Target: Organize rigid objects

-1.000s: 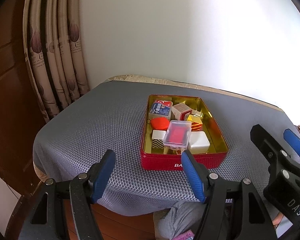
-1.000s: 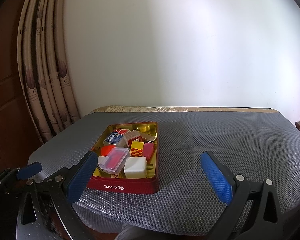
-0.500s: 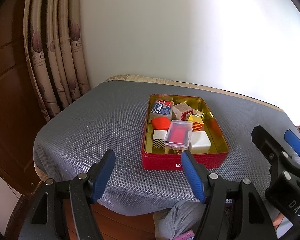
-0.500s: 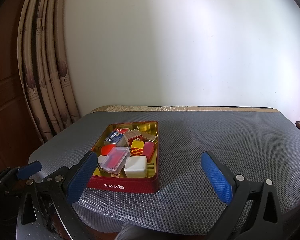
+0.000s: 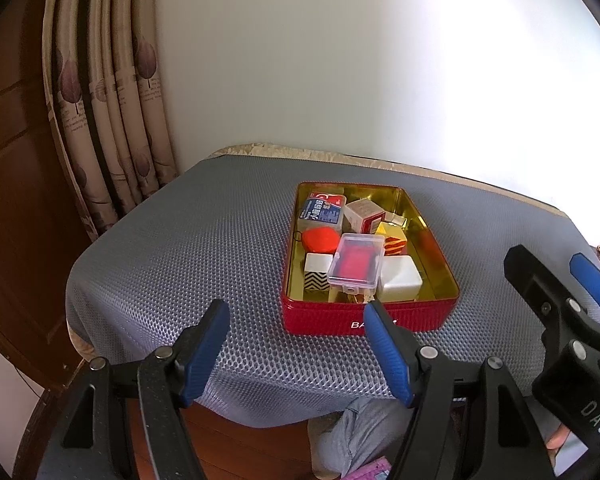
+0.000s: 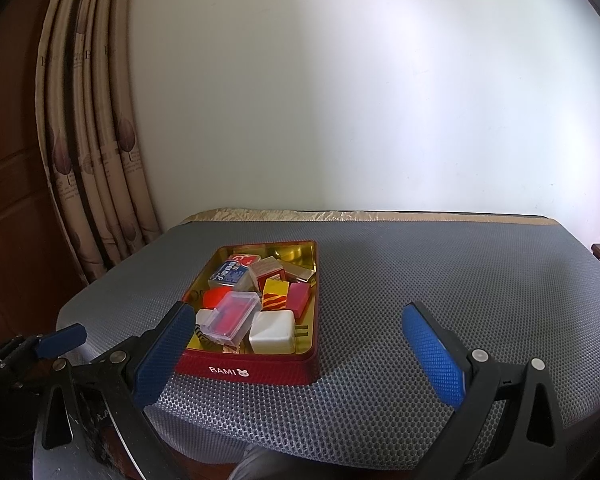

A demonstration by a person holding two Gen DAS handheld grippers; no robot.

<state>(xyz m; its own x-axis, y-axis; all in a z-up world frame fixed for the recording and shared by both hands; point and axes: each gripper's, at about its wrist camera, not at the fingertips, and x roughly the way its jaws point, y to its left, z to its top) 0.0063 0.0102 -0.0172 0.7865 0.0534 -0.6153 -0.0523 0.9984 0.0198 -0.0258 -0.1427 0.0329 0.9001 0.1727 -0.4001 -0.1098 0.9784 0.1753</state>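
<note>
**All pieces in the tin, both grippers empty**

The red tin [image 6: 252, 370] stands on the grey mesh-covered table [image 6: 420, 300], left of its middle and nearer the front edge than the wall edge. Every loose object in view lies inside it. A clear plastic case [image 5: 356, 266] with a red insert rests on top of the others near the tin's front wall, with a white cube [image 5: 400, 284] on its right and a block with a black zigzag pattern [image 5: 317, 276] on its left. Behind these come an orange-red piece [image 5: 320, 239], a yellow and red block [image 5: 392, 240], a pink block [image 6: 298, 298], a blue-labelled box [image 5: 323, 210] and a white and red carton [image 5: 364, 216] toward the back wall. They are piled rather than lined up, and some overlap.

Nothing rigid lies on the mesh outside the tin, so gathering looks finished, or close to it. What could remain is neatening the pile; whether that is wanted cannot be told.

The left gripper [image 5: 296, 354] hangs off the table's front edge, jaws apart, nothing between them. The right gripper [image 6: 300, 354] is spread wide and empty, just in front of the tin.
</note>
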